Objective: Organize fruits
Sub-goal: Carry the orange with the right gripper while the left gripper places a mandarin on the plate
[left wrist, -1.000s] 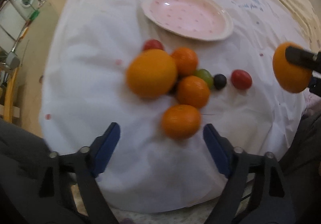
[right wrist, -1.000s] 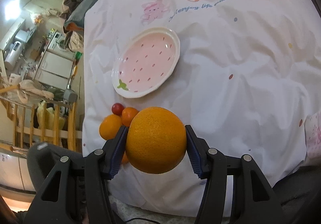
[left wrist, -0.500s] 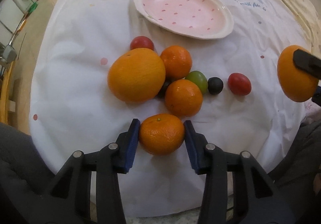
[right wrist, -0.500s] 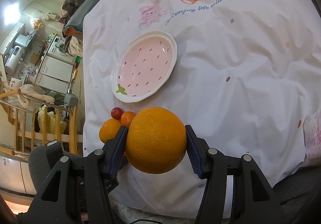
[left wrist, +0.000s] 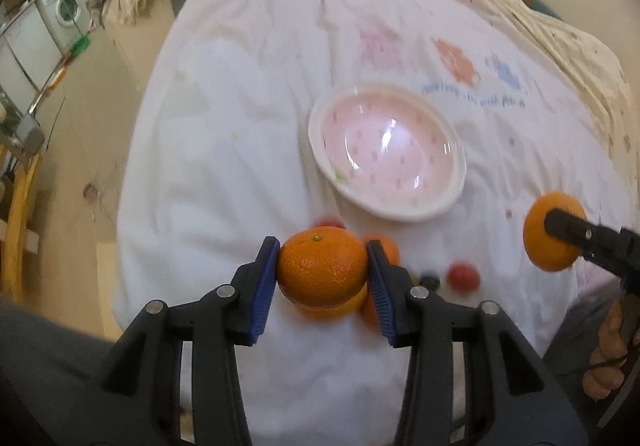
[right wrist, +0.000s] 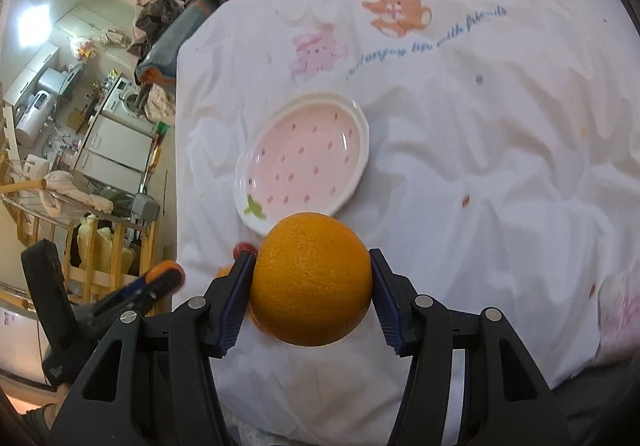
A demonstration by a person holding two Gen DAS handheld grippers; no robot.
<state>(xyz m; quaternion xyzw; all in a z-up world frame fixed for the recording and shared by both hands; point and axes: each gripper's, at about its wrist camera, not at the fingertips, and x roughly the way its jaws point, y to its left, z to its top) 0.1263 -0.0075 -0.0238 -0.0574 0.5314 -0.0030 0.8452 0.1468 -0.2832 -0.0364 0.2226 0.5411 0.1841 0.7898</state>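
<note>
Small round orange mandarin (left wrist: 323, 266), likely soft-skinned and light, sat pinched across its middle by the left hand-held gripper (left wrist: 323, 278); the right hand-held gripper (right wrist: 311, 290) clamped a large firm orange (right wrist: 311, 284) at lower centre.

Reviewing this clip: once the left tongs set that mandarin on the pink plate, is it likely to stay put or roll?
The mandarin looks flattened, so it probably settles rather than rolls. The plate is dished with a raised rim, likely containing any drift. Its dimpled peel seems grippy between the left tongs.
</note>
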